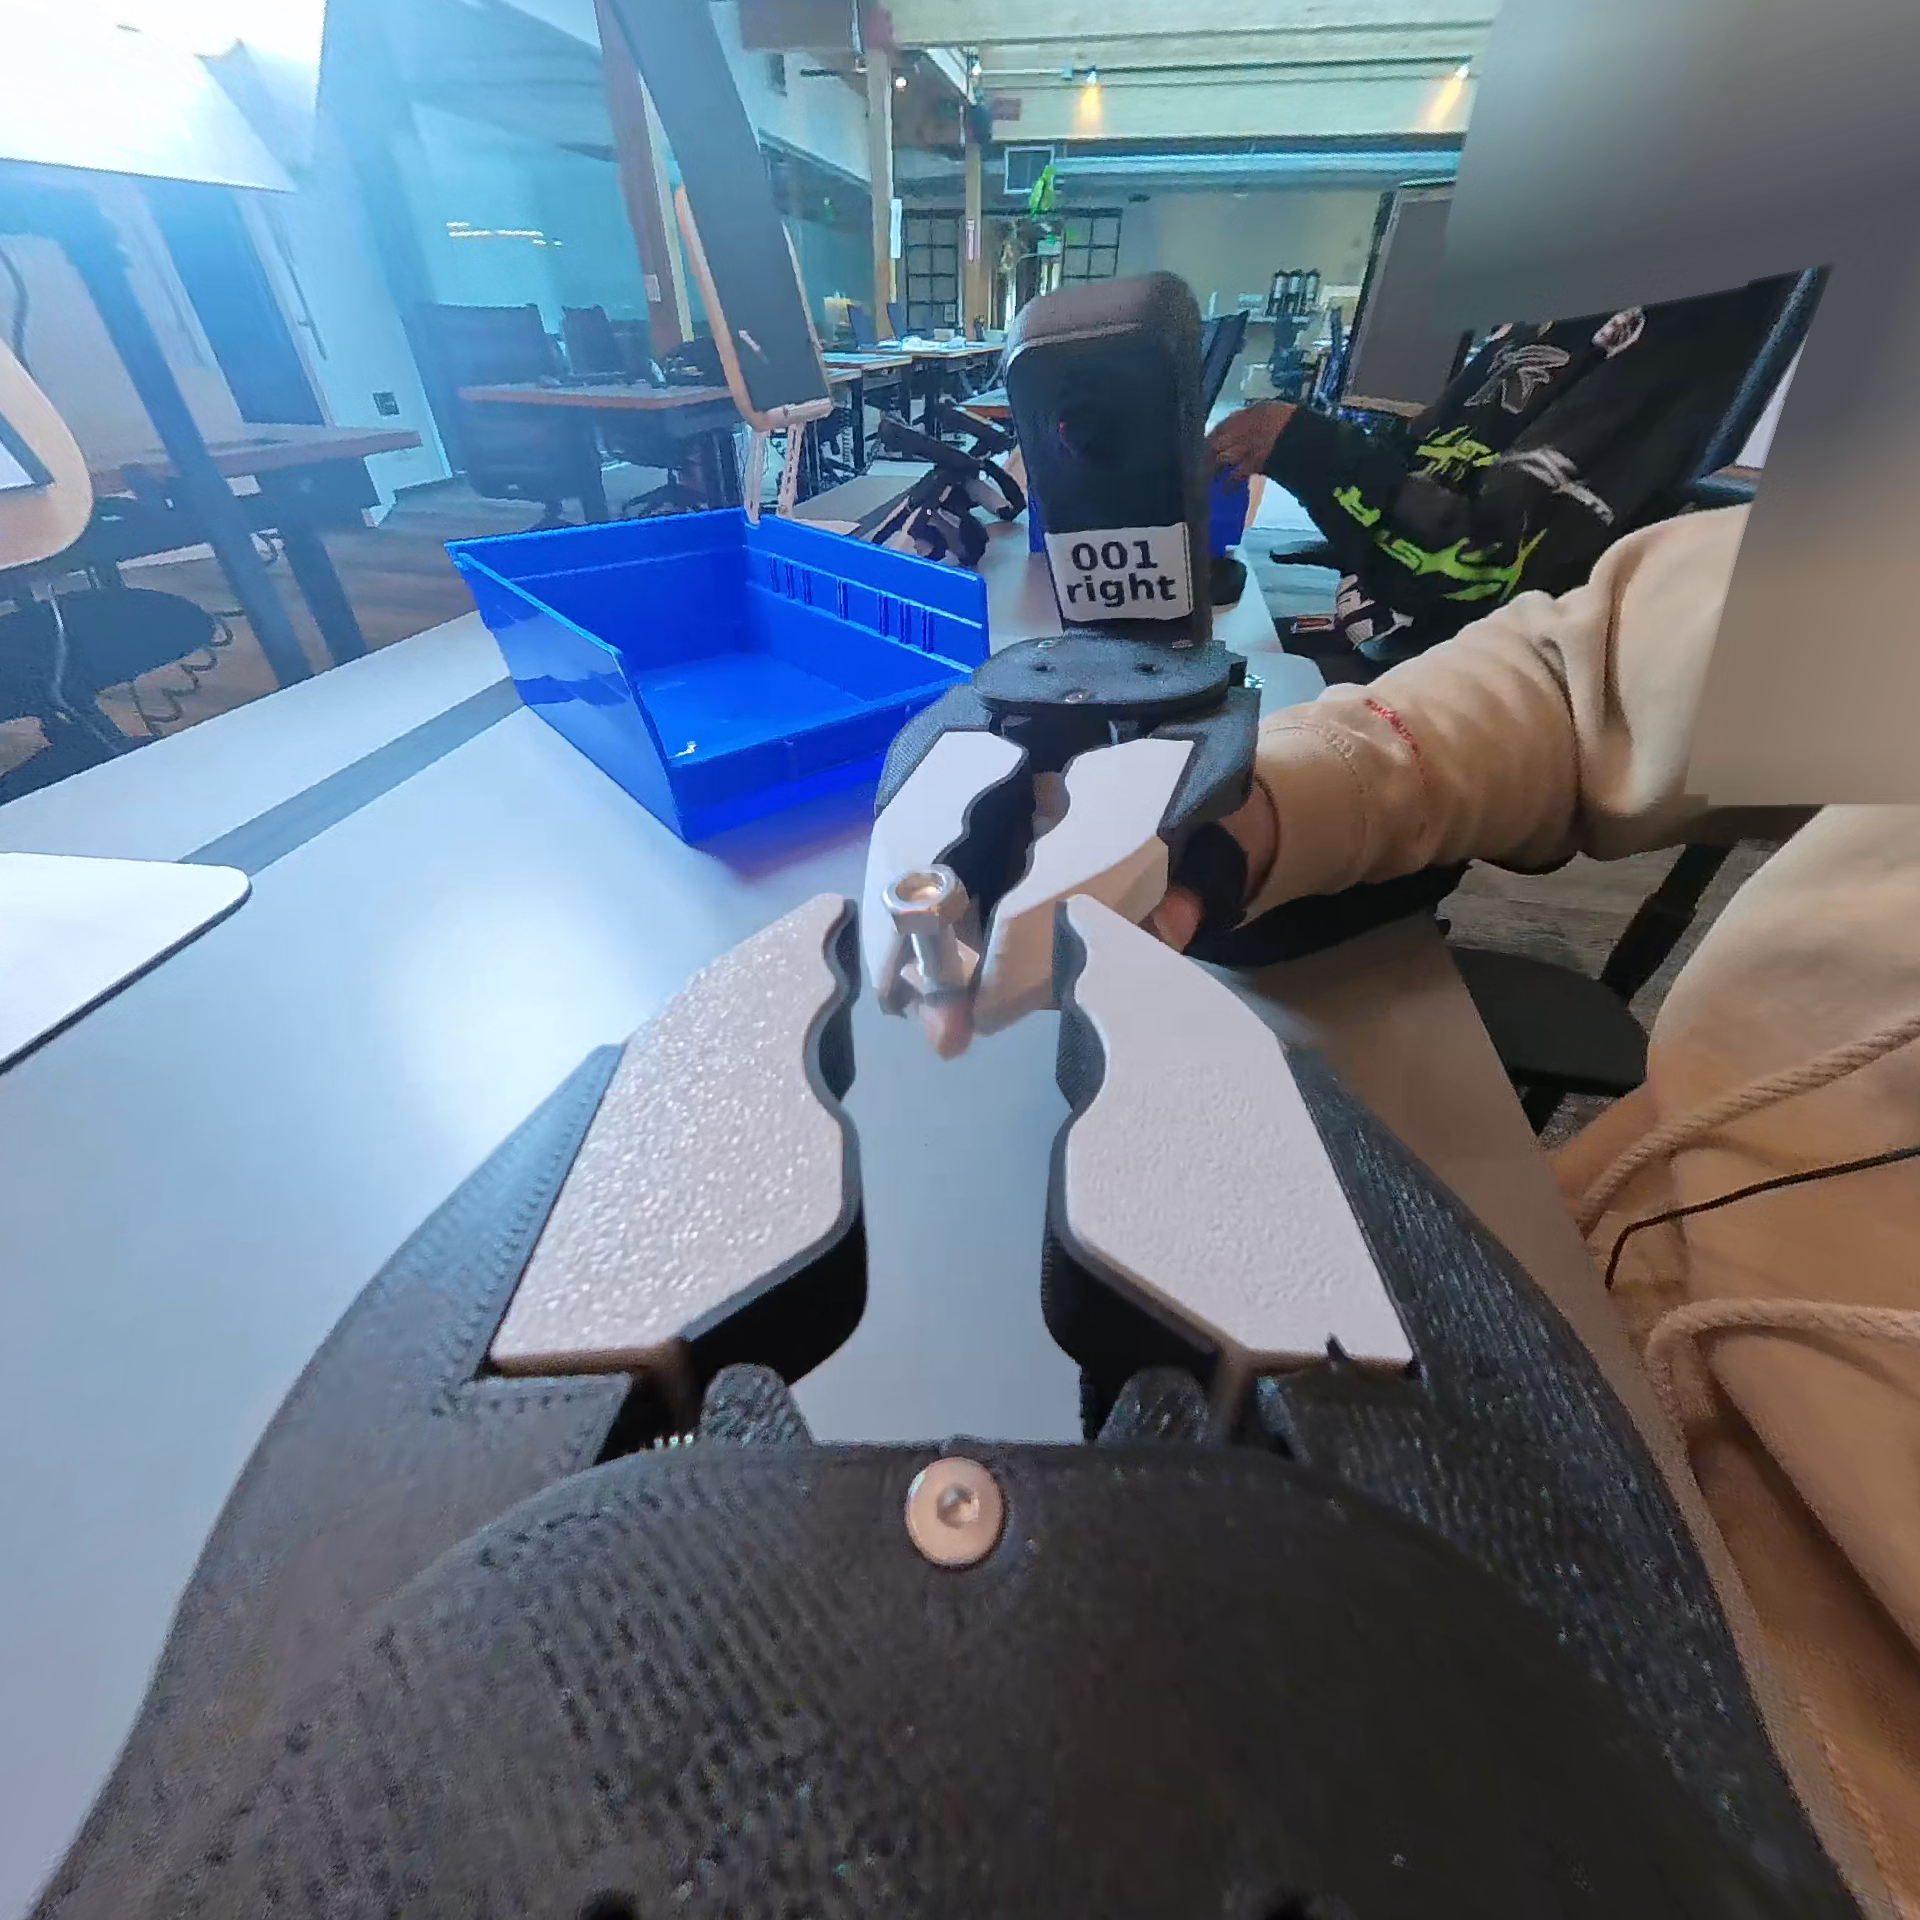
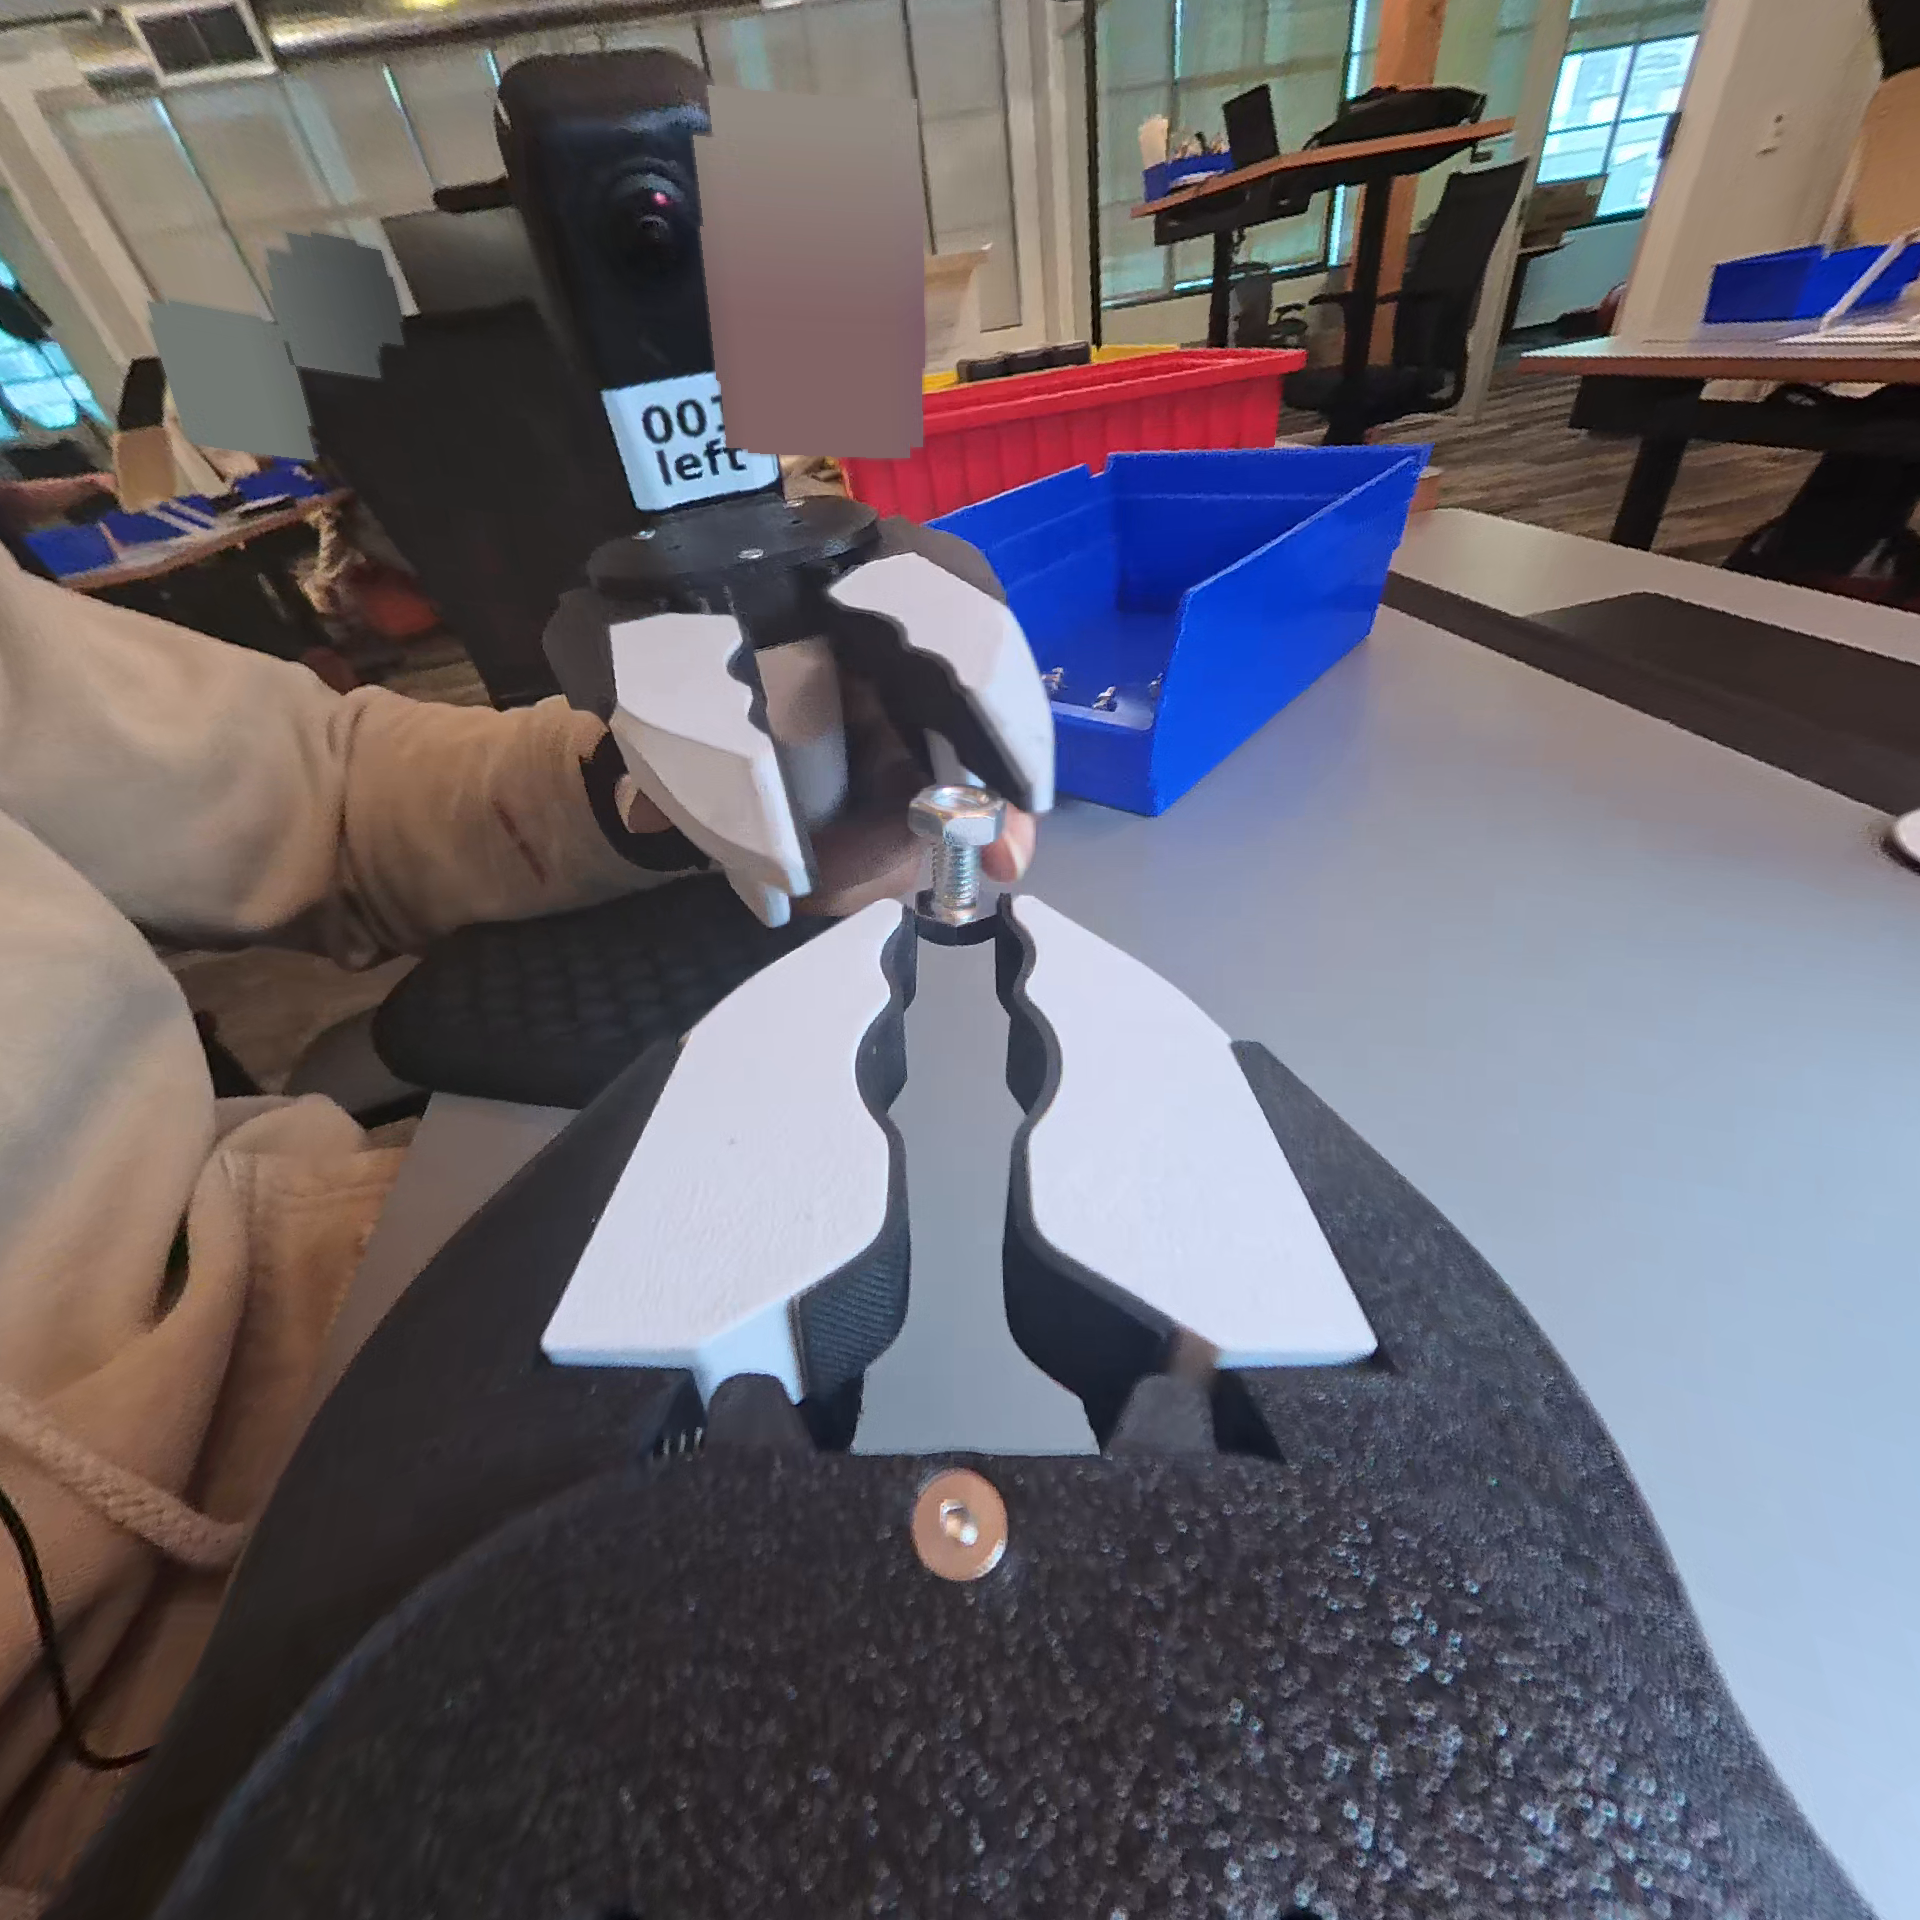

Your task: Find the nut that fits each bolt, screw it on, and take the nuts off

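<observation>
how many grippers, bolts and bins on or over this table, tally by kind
grippers: 2, the left open, the right shut on the bolt
bolts: 1, the silver bolt held upright at the right gripper's tips
blue bins: 1, the blue bin on the grey table, with small metal parts inside, too small to count
red bins: 1, the red bin behind the blue one
total: 5
</observation>
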{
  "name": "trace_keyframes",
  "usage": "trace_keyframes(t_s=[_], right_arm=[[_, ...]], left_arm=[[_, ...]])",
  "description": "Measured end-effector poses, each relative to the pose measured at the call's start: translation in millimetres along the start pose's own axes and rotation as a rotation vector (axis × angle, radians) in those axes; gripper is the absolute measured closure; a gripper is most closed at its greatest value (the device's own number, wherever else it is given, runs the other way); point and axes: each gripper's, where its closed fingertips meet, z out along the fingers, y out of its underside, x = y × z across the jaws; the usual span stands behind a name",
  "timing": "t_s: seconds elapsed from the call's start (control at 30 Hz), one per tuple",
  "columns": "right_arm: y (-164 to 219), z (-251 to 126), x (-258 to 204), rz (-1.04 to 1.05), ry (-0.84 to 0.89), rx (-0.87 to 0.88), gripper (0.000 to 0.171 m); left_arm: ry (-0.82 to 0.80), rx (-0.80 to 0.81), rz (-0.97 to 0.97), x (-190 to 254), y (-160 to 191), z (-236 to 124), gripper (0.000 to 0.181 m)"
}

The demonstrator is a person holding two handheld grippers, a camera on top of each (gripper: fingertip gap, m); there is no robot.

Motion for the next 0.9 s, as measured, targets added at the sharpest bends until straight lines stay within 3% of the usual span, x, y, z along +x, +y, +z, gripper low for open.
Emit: trace_keyframes(t_s=[0.1, 0.17, 0.33, 0.43, 0.53, 0.6, 0.9], right_arm=[[-0.5, -0.7, 2.9, 0.003, 0.014, 0.001, 0.157], [-3.8, -5.7, 13.9, 0.023, 0.057, 0.018, 0.157], [-4.4, -6.2, 11.9, 0.017, 0.048, 0.019, 0.157], [1.7, -0.3, 2.8, 0.002, 0.014, -0.009, 0.157], [2.4, -1.1, 5.6, 0.007, 0.025, -0.012, 0.157], [-0.8, -5.3, 14.4, 0.026, 0.060, 0.006, 0.157], [1.5, 0.4, 0.5, -0.005, 0.008, -0.010, 0.157]], left_arm=[[0.026, -0.033, 0.003, 5.3, 4.6, 1.6, 0.146], [0.103, 0.004, -0.010, 13.9, -3.3, -5.4, 0.173], [0.025, 0.027, -0.005, 1.2, -7.0, -7.1, 0.165], [-0.019, 0.022, -0.001, -4.5, -3.7, -2.9, 0.148], [0.001, -0.004, 0.022, 1.6, 0.1, -0.8, 0.149], [0.067, 0.009, 0.006, 9.6, -4.3, -5.6, 0.175], [-0.041, 0.010, 0.016, -5.9, -1.2, -1.1, 0.145]])
